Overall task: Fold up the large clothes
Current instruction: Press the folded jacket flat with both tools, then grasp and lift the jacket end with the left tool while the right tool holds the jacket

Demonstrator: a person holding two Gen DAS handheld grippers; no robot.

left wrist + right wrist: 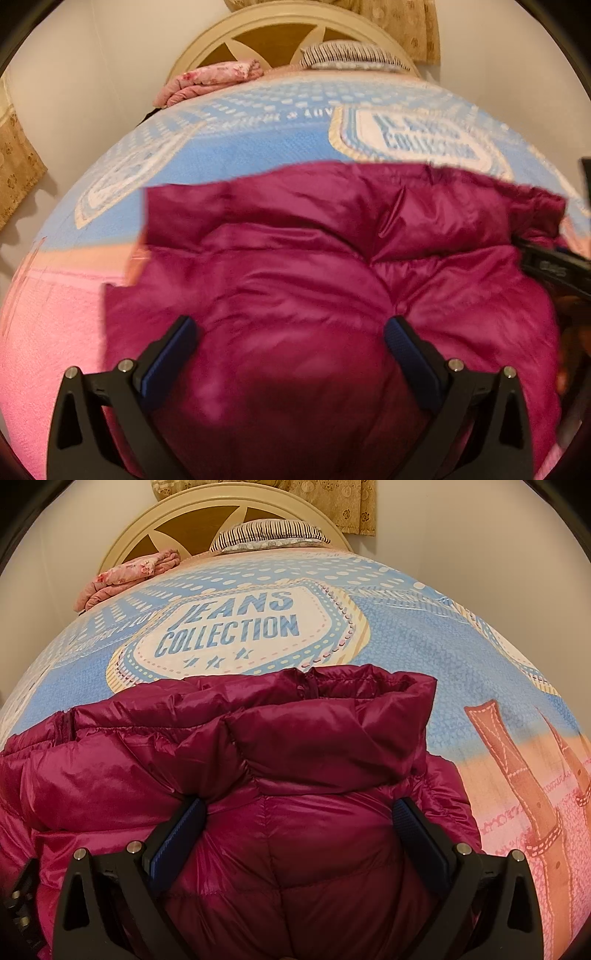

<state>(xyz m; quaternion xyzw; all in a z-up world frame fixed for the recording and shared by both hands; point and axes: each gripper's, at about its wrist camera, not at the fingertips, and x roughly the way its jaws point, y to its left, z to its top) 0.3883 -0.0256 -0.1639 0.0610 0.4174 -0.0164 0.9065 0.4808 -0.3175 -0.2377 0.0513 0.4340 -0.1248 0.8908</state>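
A magenta puffer jacket (pixel 314 266) lies bunched on the bed, blurred in the left wrist view. My left gripper (pixel 291 332) stands open just over its padded body, a bulge of fabric between the spread fingers. In the right wrist view the jacket (pixel 258 738) shows its collar or hood folded back over the body. My right gripper (pixel 299 812) is open too, its blue pads (pixel 184 834) on either side of a quilted panel. The right gripper (pixel 554 266) also shows as a dark bar at the jacket's right edge in the left wrist view.
The bed sheet (pixel 424 635) is blue and pink with a "JEANS COLLECTION" print. Against the cream headboard (pixel 122 539) lie a striped pillow (pixel 273 531) and a folded pink floral blanket (pixel 125 576). Beige curtains (pixel 18 162) hang by the pale wall.
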